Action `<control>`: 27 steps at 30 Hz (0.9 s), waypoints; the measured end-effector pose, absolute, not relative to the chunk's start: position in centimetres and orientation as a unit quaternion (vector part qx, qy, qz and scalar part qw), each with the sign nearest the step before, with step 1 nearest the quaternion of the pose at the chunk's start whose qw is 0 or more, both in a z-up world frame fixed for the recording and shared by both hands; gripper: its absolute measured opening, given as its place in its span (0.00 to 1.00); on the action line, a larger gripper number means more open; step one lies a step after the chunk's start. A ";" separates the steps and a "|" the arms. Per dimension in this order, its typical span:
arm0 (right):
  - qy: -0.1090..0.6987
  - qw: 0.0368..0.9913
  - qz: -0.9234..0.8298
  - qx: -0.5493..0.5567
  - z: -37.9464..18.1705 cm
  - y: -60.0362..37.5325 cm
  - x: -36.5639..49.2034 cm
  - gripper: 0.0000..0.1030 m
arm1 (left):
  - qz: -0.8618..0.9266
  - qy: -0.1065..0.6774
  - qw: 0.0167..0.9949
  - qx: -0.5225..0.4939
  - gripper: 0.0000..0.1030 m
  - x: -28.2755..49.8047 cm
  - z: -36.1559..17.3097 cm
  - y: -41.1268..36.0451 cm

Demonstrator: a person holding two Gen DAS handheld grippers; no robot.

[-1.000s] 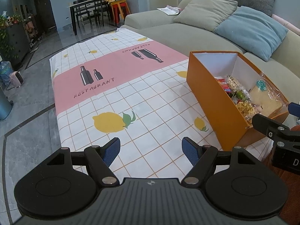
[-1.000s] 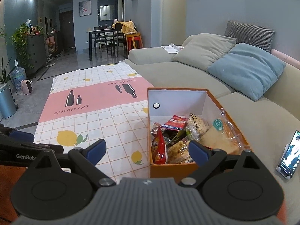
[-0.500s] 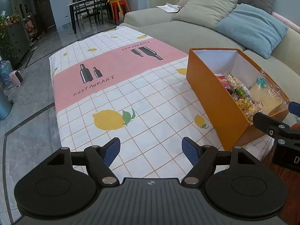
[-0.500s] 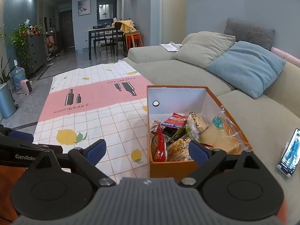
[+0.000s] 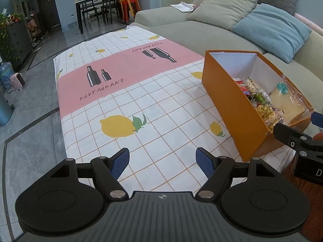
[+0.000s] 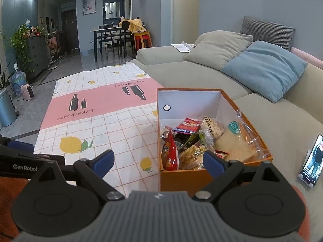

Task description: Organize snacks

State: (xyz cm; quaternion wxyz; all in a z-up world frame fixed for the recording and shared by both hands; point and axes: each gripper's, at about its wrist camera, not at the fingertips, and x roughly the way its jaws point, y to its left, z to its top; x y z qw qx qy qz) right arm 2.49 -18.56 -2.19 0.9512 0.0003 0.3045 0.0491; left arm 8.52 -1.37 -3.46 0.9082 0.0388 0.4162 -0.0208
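An orange box [image 5: 232, 109] [image 6: 181, 179] with a white inside sits at the right edge of the checked lemon tablecloth [image 5: 125, 92] [image 6: 105, 117]. It holds several packaged snacks [image 6: 189, 141]: a red packet [image 6: 170, 153], a bag of puffed pieces [image 6: 212, 126] and a clear bag of sliced bread [image 6: 238, 143] [image 5: 286, 104]. My left gripper [image 5: 162, 160] is open over the cloth's near end, left of the box, with nothing between its fingers. My right gripper [image 6: 158, 161] is open just before the box's near wall, empty.
A grey-green sofa [image 6: 201, 70] with beige [image 6: 218, 48] and blue cushions [image 6: 264, 68] runs along the right. A phone on a stand [image 6: 311, 161] rests on the sofa seat beside the box. Grey tiled floor [image 5: 30, 121] lies left of the table; a dining table stands far back.
Both grippers have drifted slightly, the left view tilting a little lower over the cloth. The jaws stay open and the box and snacks have not moved.
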 end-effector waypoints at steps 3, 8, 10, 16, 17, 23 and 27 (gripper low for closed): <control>0.306 0.951 0.049 -0.001 -2.2 -18.6 2.5 0.90 | -0.021 0.417 0.908 0.039 0.85 8.5 -3.5 -1.4; 0.308 0.950 0.048 -0.001 -2.2 -18.6 2.5 0.90 | -0.021 0.416 0.908 0.039 0.85 8.5 -3.4 -1.4; 0.309 0.950 0.048 -0.001 -2.3 -18.6 2.5 0.90 | -0.020 0.416 0.908 0.040 0.85 8.5 -3.5 -1.4; 0.315 0.948 0.048 0.000 -2.6 -18.7 2.6 0.90 | -0.021 0.416 0.908 0.040 0.85 8.4 -3.5 -1.5; 0.315 0.948 0.048 0.000 -2.6 -18.7 2.6 0.90 | -0.021 0.416 0.908 0.041 0.85 8.4 -3.5 -1.5; 0.318 0.947 0.049 0.000 -2.7 -18.7 2.5 0.90 | -0.022 0.413 0.910 0.042 0.85 8.3 -3.4 -1.6; 0.320 0.946 0.049 0.000 -2.7 -18.6 2.5 0.90 | -0.022 0.413 0.910 0.043 0.85 8.3 -3.3 -1.6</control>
